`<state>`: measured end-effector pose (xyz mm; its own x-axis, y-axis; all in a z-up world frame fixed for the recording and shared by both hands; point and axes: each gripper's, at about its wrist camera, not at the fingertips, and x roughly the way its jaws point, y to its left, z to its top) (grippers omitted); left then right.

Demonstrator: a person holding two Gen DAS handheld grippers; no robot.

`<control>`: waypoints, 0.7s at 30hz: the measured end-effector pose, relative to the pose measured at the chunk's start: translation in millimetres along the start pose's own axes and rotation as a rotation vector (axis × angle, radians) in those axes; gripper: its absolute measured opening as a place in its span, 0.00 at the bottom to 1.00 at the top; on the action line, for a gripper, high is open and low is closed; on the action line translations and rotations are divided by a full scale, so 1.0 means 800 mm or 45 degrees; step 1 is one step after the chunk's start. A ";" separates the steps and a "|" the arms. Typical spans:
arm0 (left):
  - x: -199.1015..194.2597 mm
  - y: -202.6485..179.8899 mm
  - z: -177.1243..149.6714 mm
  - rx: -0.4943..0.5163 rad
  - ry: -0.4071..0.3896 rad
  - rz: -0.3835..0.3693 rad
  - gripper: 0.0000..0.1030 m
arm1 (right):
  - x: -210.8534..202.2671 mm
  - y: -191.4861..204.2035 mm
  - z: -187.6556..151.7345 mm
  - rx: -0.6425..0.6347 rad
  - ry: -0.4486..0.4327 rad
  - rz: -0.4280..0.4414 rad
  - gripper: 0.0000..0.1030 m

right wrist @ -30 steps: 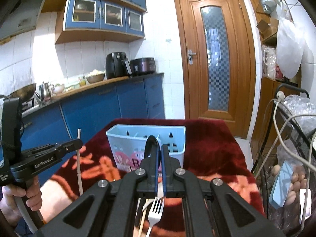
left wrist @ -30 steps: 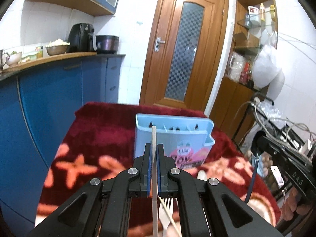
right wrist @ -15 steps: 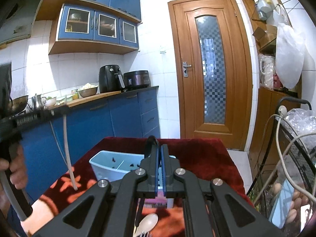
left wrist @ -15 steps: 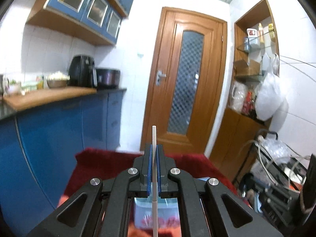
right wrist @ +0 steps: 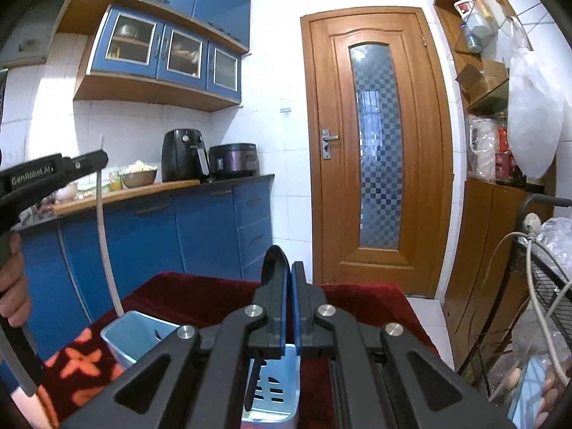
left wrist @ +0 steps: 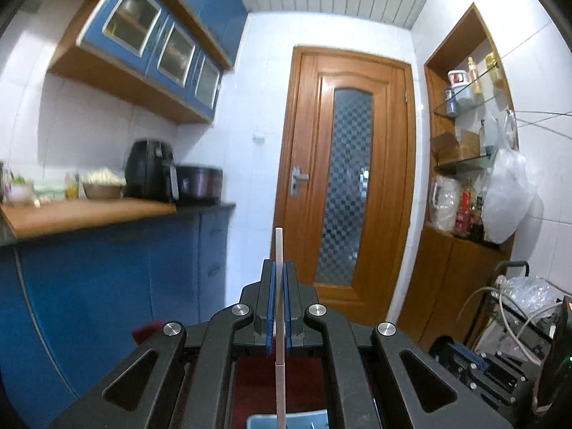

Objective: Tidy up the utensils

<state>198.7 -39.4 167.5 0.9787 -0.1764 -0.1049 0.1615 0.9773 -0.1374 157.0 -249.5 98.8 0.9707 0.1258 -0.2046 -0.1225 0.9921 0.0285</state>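
My left gripper (left wrist: 279, 271) is shut on a pale chopstick (left wrist: 280, 375) that hangs straight down toward the light blue utensil holder (left wrist: 286, 422) below. In the right wrist view the left gripper (right wrist: 96, 159) holds that chopstick (right wrist: 105, 246) with its lower tip at the left rim of the holder (right wrist: 143, 336). My right gripper (right wrist: 289, 271) is shut on a black spoon (right wrist: 273, 261); its bowl sticks up above the fingers and its handle (right wrist: 252, 386) reaches down into the holder.
The holder stands on a table with a red flowered cloth (right wrist: 186, 296). Blue cabinets (right wrist: 161, 236) and a counter with appliances are on the left. A wooden door (right wrist: 375, 150) is ahead. A wire rack with cables (right wrist: 536, 286) is on the right.
Both grippers have risen and come over the holder. The chopstick now hangs with its tip at the holder's rim, and the spoon handle has entered the holder. The fork on the cloth has left view.
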 end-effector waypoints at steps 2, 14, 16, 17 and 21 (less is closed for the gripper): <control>0.012 0.003 -0.016 -0.014 0.037 -0.008 0.04 | 0.007 -0.001 -0.006 -0.007 0.014 0.005 0.04; 0.036 0.003 -0.087 0.014 0.227 -0.047 0.04 | 0.024 -0.006 -0.040 -0.029 0.131 0.057 0.04; 0.034 0.002 -0.092 0.024 0.254 -0.060 0.05 | 0.024 -0.009 -0.039 -0.005 0.142 0.073 0.07; 0.033 0.001 -0.094 0.031 0.265 -0.062 0.07 | 0.024 -0.010 -0.039 0.005 0.149 0.073 0.13; 0.024 0.000 -0.095 0.040 0.280 -0.063 0.21 | 0.020 -0.016 -0.037 0.060 0.162 0.096 0.25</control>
<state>207.9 -51.8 90.4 0.9188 -0.2419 -0.3118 0.2156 0.9695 -0.1169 168.0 -259.7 66.2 0.9248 0.2024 -0.3220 -0.1814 0.9789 0.0941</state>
